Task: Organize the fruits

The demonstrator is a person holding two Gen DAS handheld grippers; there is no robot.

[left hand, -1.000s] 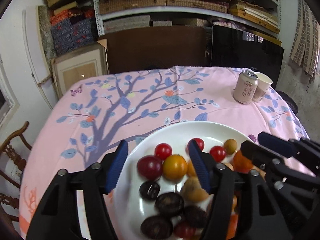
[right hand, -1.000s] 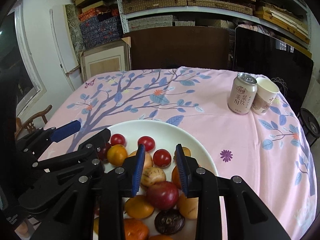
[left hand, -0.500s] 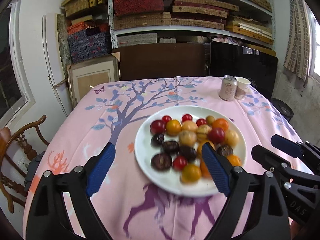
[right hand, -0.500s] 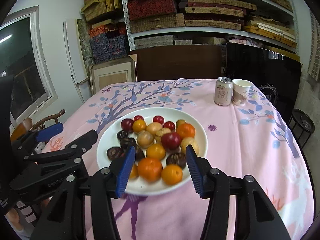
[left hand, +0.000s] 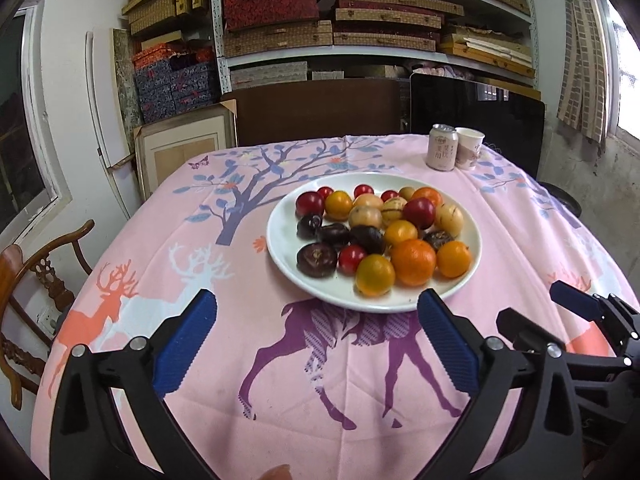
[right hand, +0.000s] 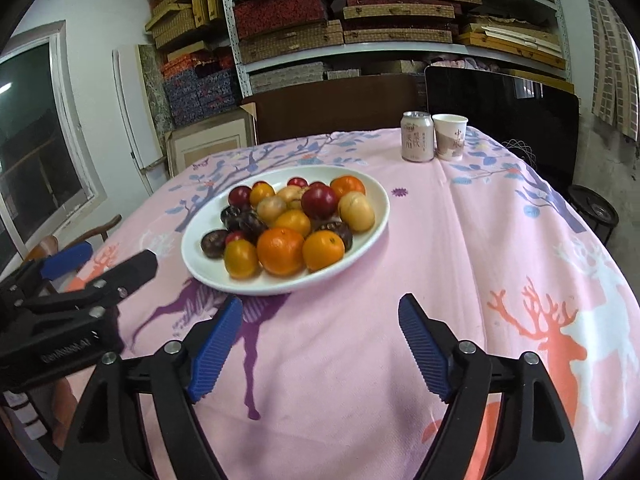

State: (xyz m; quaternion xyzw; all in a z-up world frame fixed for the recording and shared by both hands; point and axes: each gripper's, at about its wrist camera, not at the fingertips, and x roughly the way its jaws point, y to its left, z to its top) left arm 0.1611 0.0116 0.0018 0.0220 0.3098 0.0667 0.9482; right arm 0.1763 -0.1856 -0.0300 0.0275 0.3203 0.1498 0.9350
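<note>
A white plate [left hand: 280, 248] on the pink deer-print tablecloth [left hand: 160, 240] holds several fruits: oranges [left hand: 413, 262], dark plums [left hand: 317, 260], red plums [left hand: 418, 213], pale round fruits and small red ones. My left gripper [left hand: 316, 304] hovers just short of the plate's near rim, jaws opening wide with nothing between them. In the right wrist view the plate [right hand: 192, 256] lies ahead and to the left. My right gripper [right hand: 320, 304] hangs over bare cloth near it, jaws opening and empty. Each gripper shows in the other's view: right gripper [left hand: 536, 308], left gripper [right hand: 114, 258].
A drink can [left hand: 442, 147] and a paper cup [left hand: 469, 148] stand at the far right of the table. A wooden chair [left hand: 40, 272] is at the left edge. Behind the table are a dark screen [left hand: 476, 116] and shelves of boxes [left hand: 360, 32].
Both grippers have drawn back from over the fruits toward the near side of the table. Their jaws have spread from narrow to wide. The whole plate now shows ahead of them.
</note>
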